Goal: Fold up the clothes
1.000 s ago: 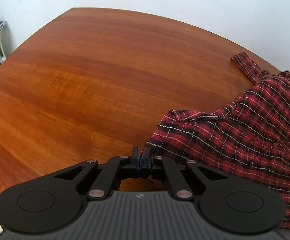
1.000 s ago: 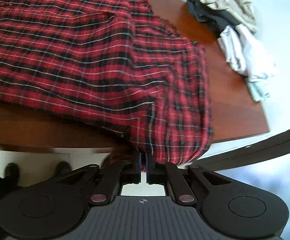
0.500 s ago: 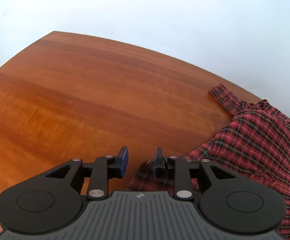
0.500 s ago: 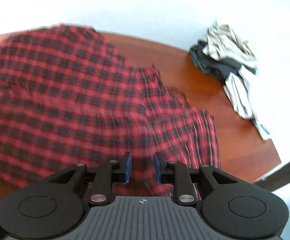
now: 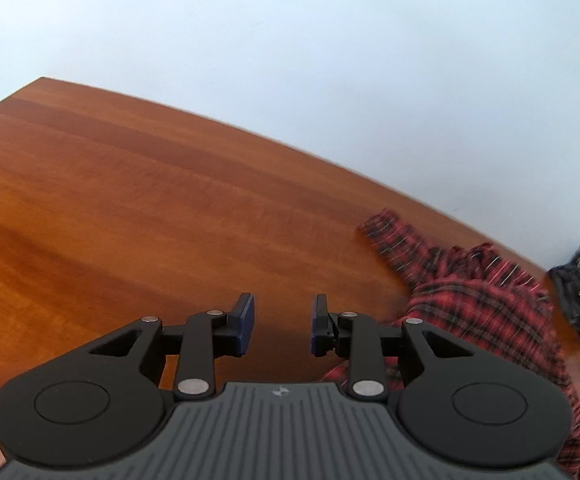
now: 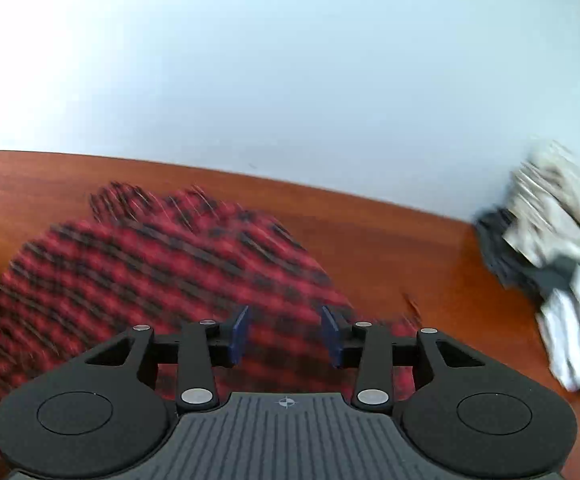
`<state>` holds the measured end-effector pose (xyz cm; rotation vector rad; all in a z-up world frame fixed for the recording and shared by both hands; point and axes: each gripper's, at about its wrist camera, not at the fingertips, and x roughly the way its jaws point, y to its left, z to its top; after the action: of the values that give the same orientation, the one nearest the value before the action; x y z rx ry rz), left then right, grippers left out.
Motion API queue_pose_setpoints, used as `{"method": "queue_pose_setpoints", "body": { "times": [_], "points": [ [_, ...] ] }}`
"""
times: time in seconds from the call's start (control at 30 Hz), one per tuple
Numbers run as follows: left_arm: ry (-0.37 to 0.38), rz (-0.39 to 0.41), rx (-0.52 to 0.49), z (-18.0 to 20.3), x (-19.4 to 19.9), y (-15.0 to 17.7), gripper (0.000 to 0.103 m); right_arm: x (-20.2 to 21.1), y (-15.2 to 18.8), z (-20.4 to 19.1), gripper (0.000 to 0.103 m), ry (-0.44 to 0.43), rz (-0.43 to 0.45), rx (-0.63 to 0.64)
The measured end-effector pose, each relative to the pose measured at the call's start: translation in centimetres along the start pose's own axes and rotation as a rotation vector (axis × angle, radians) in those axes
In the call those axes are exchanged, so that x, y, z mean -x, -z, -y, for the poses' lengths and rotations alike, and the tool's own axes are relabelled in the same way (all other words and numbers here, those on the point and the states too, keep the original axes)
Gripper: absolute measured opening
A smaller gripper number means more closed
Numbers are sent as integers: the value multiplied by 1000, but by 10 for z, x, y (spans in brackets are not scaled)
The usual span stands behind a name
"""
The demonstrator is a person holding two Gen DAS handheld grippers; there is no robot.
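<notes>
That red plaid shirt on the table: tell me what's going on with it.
A person is folding clothes with two handheld tongs. The red plaid shirt lies on the wooden table, held by neither. The left tongs are open over bare wood; the right tongs are opening above the shirt, nothing between them. A pile of other clothes waits at the table's right end.

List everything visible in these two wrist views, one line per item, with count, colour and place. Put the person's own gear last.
Table: one, reddish-brown wood, fills the lower part of both views, against a wall.
Wall: one, white, behind the table.
Plaid shirt: one, red and black check, spread on the table; ahead of the right claw, to the right of the left claw.
Pile of clothes: one heap, beige, dark grey and white pieces, at the table's far right end; blurred.
Left claw: one, black with blue pads, jaws apart over bare wood, nothing between them.
Right claw: one, black with blue pads, jaws opening above the shirt, not gripping it.
</notes>
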<state>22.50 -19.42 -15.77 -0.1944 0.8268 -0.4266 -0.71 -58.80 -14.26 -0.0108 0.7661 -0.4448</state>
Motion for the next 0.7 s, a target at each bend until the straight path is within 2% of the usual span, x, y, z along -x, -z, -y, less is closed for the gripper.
{"method": "queue_pose_setpoints", "body": {
  "times": [0.17,0.3,0.37,0.43,0.53,0.7],
  "points": [
    [111,9,1,1,-31,-17,35,-65,-46,-25,43,-75,6,124],
    [113,12,49,-4,-53,-30,35,-119,-69,-48,43,-124,8,242],
    [93,7,69,-8,-61,-28,35,-142,-77,-63,43,-149,9,276],
    [39,-18,55,-8,-67,-20,35,-158,-79,-77,43,-192,8,290],
    [4,-49,52,-7,-58,-4,35,-161,-78,-97,43,-263,21,294],
    [-55,-51,192,-16,-19,29,36,-156,-65,-105,43,-363,32,283]
  ]
}}
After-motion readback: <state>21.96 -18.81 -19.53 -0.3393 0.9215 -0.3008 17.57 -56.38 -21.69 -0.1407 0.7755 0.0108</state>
